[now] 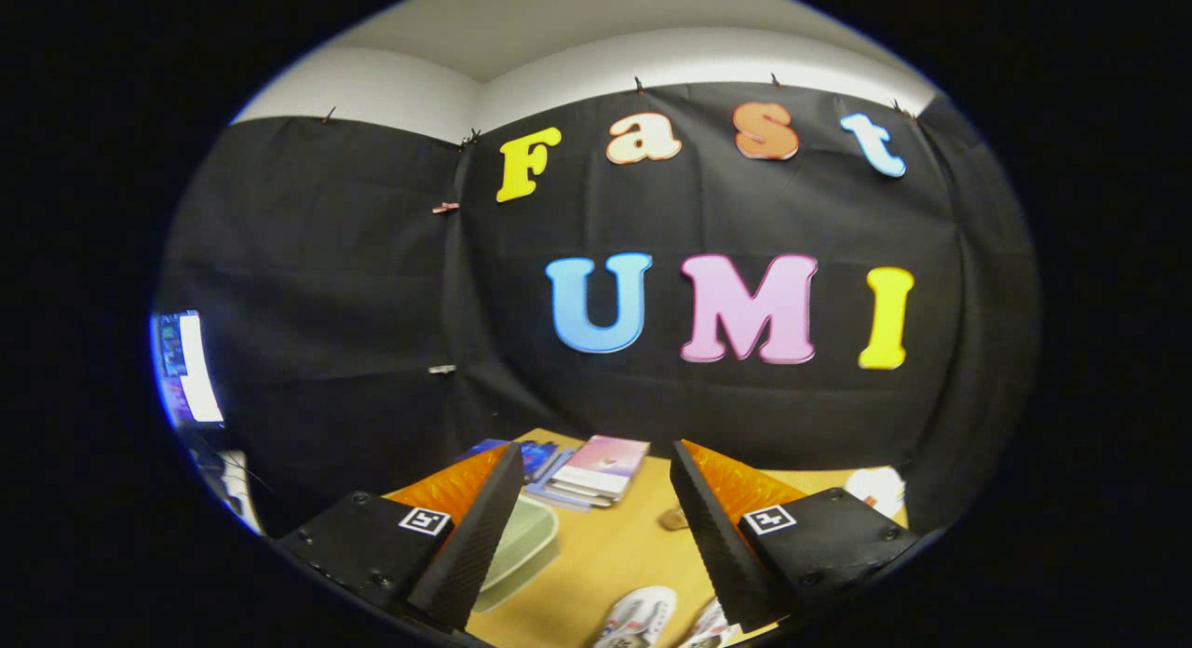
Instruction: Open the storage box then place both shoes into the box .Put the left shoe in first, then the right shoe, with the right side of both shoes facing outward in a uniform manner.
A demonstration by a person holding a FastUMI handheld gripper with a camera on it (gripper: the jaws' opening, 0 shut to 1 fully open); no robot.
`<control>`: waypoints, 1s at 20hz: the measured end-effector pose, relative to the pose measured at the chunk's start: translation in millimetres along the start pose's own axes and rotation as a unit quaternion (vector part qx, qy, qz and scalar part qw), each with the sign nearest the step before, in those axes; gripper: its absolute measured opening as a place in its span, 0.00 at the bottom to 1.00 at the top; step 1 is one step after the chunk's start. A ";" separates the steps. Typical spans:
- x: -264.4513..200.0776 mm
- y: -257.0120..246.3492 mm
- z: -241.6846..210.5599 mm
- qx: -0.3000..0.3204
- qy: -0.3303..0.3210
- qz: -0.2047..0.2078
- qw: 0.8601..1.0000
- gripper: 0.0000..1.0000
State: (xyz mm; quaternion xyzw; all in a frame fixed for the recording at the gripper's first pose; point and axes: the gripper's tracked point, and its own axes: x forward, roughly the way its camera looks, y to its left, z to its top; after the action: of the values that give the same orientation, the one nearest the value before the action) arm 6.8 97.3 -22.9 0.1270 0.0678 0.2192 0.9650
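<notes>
My gripper (pixel 596 499) is held high above the wooden table (pixel 615 546), its two fingers spread wide with nothing between them. Far below, between the fingers, the toe of a white shoe (pixel 638 615) lies on the table. A second white shoe (pixel 708 625) lies just right of it, partly hidden by the right finger (pixel 717 536). A pale green storage box (pixel 521 541) sits on the table beside the left finger (pixel 470 536), which covers part of it. Whether its lid is on, I cannot tell.
A fanned stack of booklets (pixel 587 471) lies at the far edge of the table, against the black cloth wall. A small round brownish object (pixel 672 518) sits mid-table. Something white (pixel 877 488) lies at the far right corner. A lit screen (pixel 186 369) stands off to the left.
</notes>
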 end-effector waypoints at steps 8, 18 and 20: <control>47.3 61.0 -95.0 0.266 0.177 0.198 0.927 0.98; 84.6 74.5 -241.0 0.504 0.318 0.239 0.767 0.98; 90.3 81.1 -261.4 0.517 0.333 0.243 0.750 0.98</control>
State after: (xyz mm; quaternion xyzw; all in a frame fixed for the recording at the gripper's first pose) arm 5.9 264.1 -257.9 0.5373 0.4551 0.4060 0.5825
